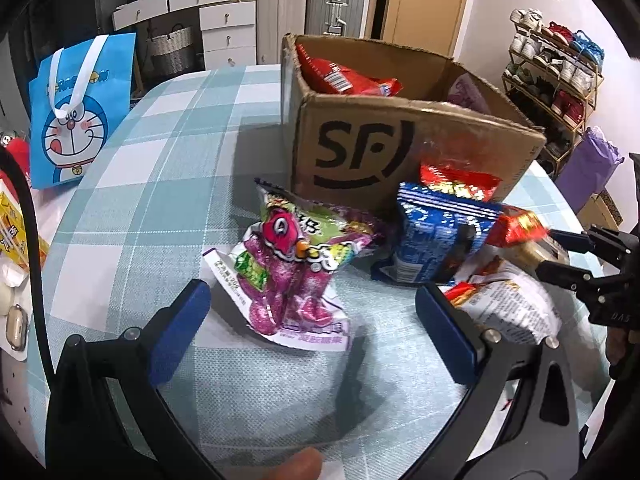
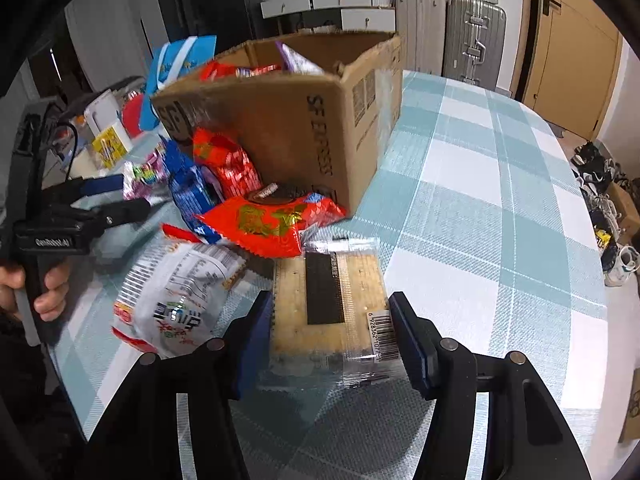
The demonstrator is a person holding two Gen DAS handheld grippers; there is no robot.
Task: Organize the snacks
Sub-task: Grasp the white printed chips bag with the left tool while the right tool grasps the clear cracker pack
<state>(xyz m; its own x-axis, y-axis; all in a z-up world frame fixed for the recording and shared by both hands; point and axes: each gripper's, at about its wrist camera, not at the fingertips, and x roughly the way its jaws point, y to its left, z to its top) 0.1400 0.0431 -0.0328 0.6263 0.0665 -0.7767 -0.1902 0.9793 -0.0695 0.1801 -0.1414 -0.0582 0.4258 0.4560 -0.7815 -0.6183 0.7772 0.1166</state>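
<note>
The clear-wrapped biscuit pack [image 2: 328, 308] lies on the checked tablecloth [image 2: 480, 208] between the right gripper's [image 2: 332, 340] jaws, both blue pads against its sides: a grasp, it appears. Ahead stands the cardboard box [image 2: 288, 120], partly filled. Next: lift clear of the red packet [image 2: 272, 220], carry boxward. Left gripper [image 1: 312, 332] spread, empty, purple candy bag [image 1: 288, 264] just ahead.
</note>
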